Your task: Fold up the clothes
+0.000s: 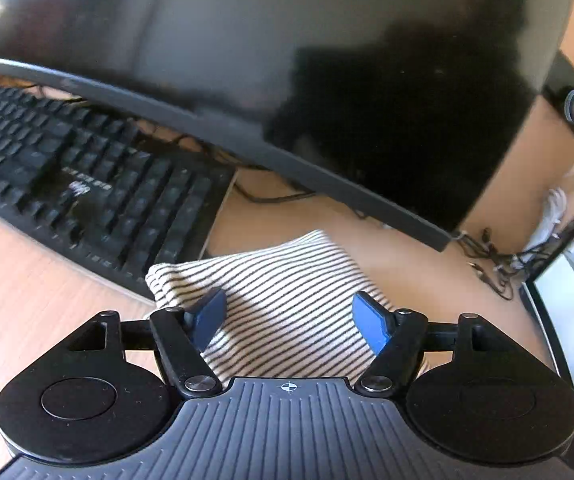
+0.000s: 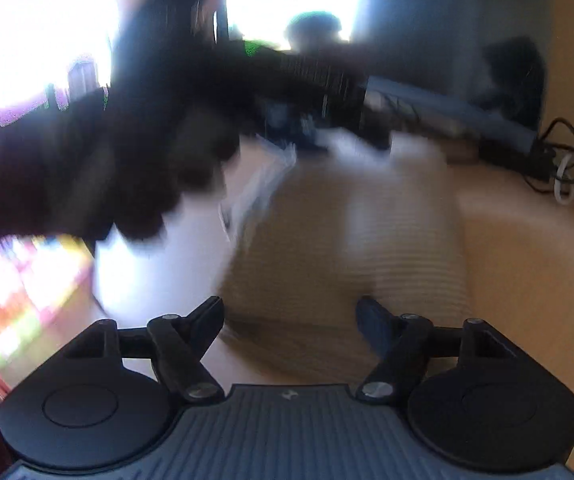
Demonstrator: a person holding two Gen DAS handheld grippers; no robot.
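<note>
A folded white garment with thin black stripes point(image 1: 287, 300) lies on the wooden desk, its far corner near the keyboard. My left gripper point(image 1: 291, 316) is open just above its near part, blue pads point(image 1: 211, 316) spread apart and holding nothing. In the right wrist view the same striped garment point(image 2: 347, 248) is blurred by motion and stretches away ahead. My right gripper point(image 2: 291, 320) is open over its near edge, empty. A dark blurred shape point(image 2: 99, 160), seemingly the left hand and gripper, crosses the upper left of that view.
A black keyboard point(image 1: 79, 176) lies left of the garment. A large dark monitor point(image 1: 327, 92) overhangs the desk behind it. Cables point(image 1: 495, 260) tangle at the right beside a second screen point(image 1: 571, 312). More cables point(image 2: 567, 168) lie at the right.
</note>
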